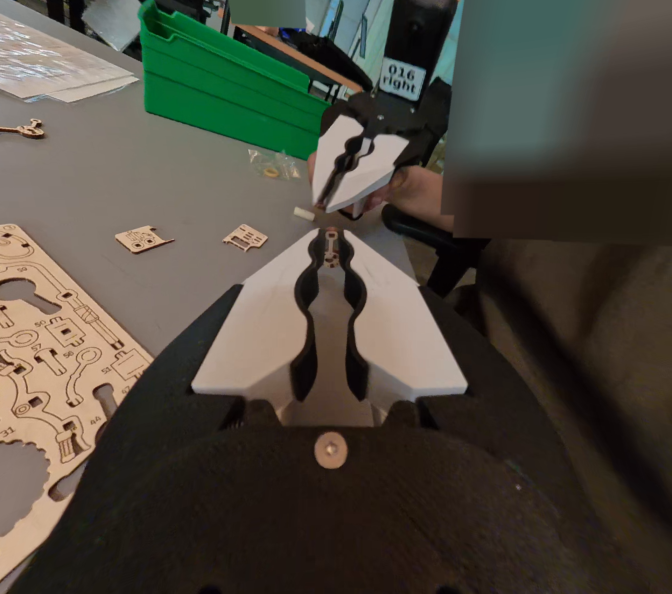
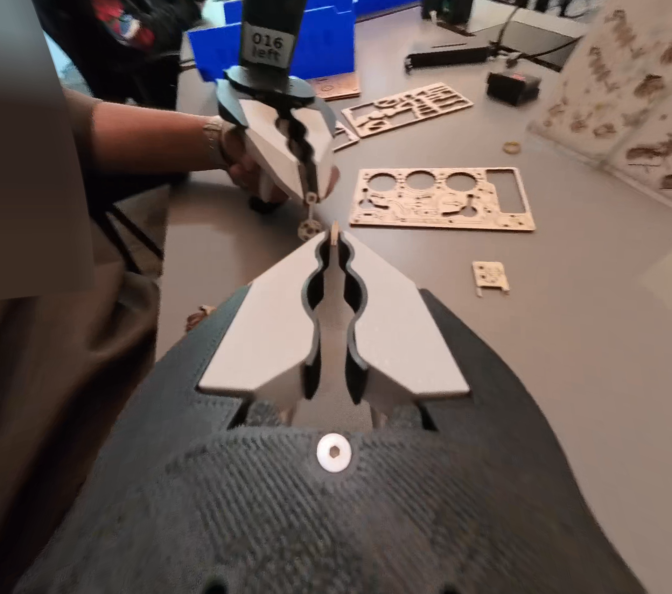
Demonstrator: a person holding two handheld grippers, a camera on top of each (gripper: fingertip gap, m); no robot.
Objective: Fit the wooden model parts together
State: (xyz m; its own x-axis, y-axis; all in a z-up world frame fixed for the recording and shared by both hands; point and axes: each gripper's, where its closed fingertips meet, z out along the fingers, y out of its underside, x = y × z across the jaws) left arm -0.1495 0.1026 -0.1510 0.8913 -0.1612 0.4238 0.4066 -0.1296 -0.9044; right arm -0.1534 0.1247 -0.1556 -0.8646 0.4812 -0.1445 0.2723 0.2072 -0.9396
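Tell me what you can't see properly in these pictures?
- Right gripper: the thin wooden part it pinches shows edge-on in the right wrist view, so its shape is hidden.
- Left gripper: the fingers cover the sides of its key-shaped part in the left wrist view.
- Wooden sheet: cut off by the left edge.
- Small plastic bag: contents too small.

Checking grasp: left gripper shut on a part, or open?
Shut: left gripper fingertips pinch the rod-shaped wooden piece; the right wrist view shows it hanging from them.
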